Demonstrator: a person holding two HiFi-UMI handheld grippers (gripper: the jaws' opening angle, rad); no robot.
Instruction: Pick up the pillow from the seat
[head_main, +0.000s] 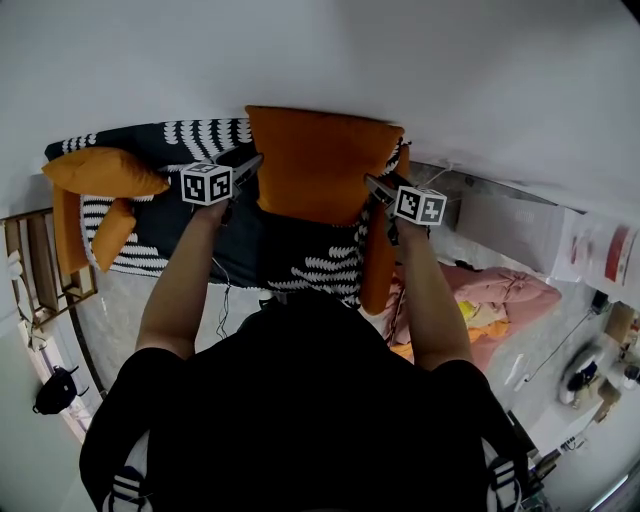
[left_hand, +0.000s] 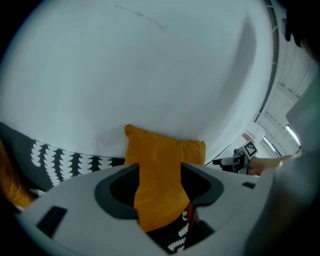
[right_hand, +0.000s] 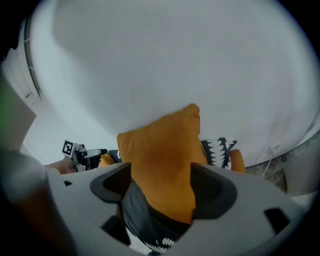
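Gripping orange pillow (head_main: 320, 165) upright over patterned seat (head_main: 300, 265): left edge pinched between left gripper (head_main: 250, 165) fingers (left_hand: 120, 192), right edge clamped between right gripper (head_main: 375, 185) fingers (right_hand: 212, 192), both pairs pressed on fabric.

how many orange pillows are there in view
3: a large pillow gripped between the left claw and right claw; a second pillow at the sofa's left end; a small pillow close beside it. Others may be hidden behind the person.

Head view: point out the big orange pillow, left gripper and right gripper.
big orange pillow (head_main: 320, 165): head view, centre of its face.
left gripper (head_main: 255, 162): head view, between its fingertips.
right gripper (head_main: 372, 184): head view, between its fingertips.
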